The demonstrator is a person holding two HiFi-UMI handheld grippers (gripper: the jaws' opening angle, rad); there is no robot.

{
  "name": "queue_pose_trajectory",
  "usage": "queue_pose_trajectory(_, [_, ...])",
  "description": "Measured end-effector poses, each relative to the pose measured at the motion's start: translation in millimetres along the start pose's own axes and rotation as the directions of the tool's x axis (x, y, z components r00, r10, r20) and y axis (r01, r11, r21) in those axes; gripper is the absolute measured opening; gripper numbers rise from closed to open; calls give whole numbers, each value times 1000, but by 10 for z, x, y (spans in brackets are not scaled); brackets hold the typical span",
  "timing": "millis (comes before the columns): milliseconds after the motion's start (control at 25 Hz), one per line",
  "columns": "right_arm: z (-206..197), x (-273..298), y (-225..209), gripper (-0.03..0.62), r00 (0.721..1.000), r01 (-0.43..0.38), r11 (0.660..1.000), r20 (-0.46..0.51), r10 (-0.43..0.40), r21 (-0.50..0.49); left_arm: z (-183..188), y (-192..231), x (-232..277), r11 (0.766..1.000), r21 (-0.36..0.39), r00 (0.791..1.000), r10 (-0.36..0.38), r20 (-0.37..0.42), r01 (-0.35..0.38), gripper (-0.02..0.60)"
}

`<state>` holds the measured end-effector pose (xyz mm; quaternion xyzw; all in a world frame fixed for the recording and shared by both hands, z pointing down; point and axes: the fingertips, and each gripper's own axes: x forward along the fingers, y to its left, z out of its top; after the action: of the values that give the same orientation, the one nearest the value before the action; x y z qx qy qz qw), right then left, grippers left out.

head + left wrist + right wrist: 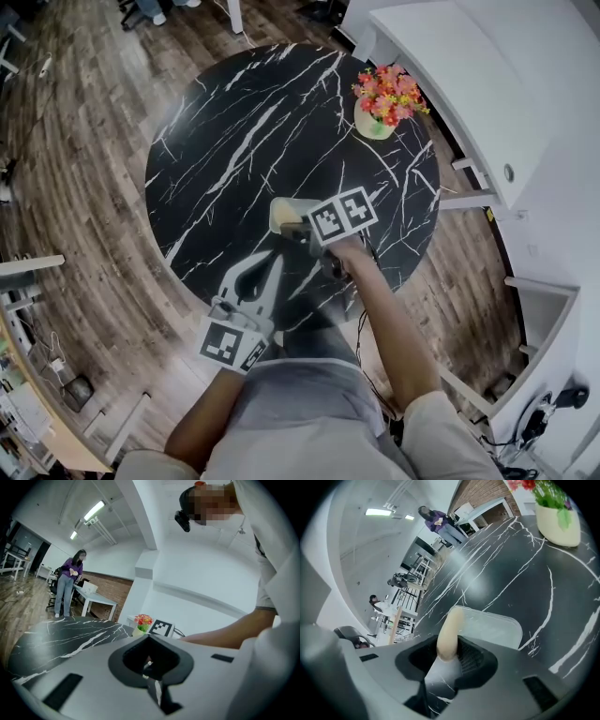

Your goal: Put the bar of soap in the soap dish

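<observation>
Where the left forearm rises from the bottom edge of the head view, the left gripper extends from it toward upper right over the near rim of the round black marble table. Its marker cube sits at the wrist end. Its own view shows the jaws brought together with nothing between them, pointing roughly level across the tabletop.

Just right of the left gripper's tip, at frame centre, the pale translucent soap dish rests on the table.

In the right gripper view the cream bar of soap stands on edge between the jaws of the right gripper, clamped from both sides. Its far end reaches over the near rim of the dish, which lies just beyond and below it. Whether soap and dish touch cannot be told.

In the head view the right forearm runs from lower right up to centre, with the gripper angled downward and its marker cube uppermost.

At upper right, a cream pot of red and pink flowers stands near the table's far edge, well apart from the dish.
</observation>
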<state>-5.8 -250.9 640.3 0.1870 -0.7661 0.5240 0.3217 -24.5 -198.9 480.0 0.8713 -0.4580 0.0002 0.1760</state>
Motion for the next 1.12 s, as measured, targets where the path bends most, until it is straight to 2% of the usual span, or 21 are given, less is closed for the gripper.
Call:
queue_pose_trajectory(360, [1, -2, -48, 130, 998, 62, 994, -2, -62, -88, 4, 16, 44, 1000, -1, 1000, -2, 4, 2, 3])
queue_pose_trajectory(800, [15, -24, -100, 149, 998, 58, 991, 46, -52, -123, 48, -77, 184, 999, 13, 999, -35, 16, 35, 3])
queue_pose_trajectory(1120, [60, -101, -227, 174, 982, 188, 959, 56, -180, -213, 29, -42, 219, 999, 7, 999, -32, 11, 32, 3])
